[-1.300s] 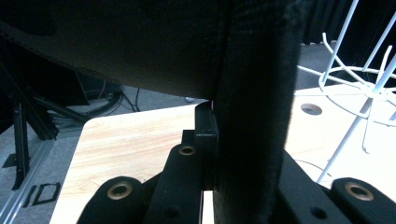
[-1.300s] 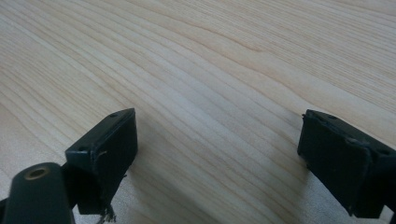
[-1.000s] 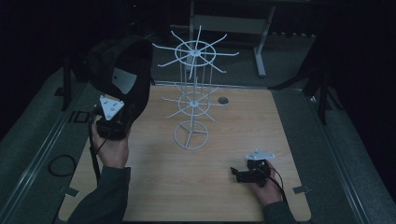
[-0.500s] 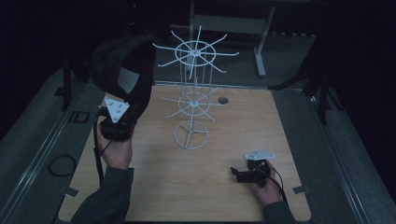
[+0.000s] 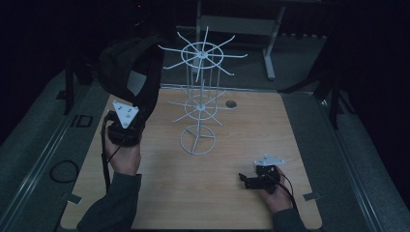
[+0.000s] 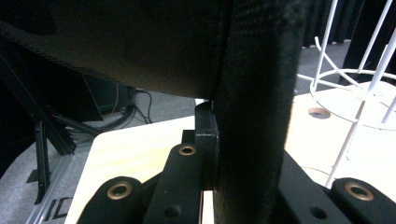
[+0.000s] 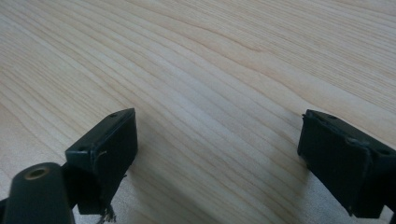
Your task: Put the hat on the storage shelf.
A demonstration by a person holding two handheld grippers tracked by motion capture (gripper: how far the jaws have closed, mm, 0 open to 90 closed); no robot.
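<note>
Black bag straps (image 6: pixel 254 116) ran up between the left tool's jaws in the left gripper view, with the jaws clamped together on the dark webbing. Seen from the high view, the left tool (image 5: pixel 124 126) was held up in the person's left hand (image 5: pixel 124 157) over the left part of the tabletop (image 5: pixel 232 203), carrying the black bag (image 5: pixel 128 65), which hung above and behind it, clear of the wood. Nearer the person's side, the right tool (image 5: pixel 256 180) rested low over the tabletop at the right, in the right hand (image 5: pixel 275 191); in the right gripper view its jaws stood wide apart above bare wood grain with nothing between them. Farther back, just right of the bag, a white wire rack (image 5: pixel 199 96) stood upright on its ring base near the middle of the tabletop, its top spokes close to the bag's edge. Whether bag and rack touched could not be told. Beyond the rack, a small round hole (image 5: pixel 230 103) showed in the wood.
</note>
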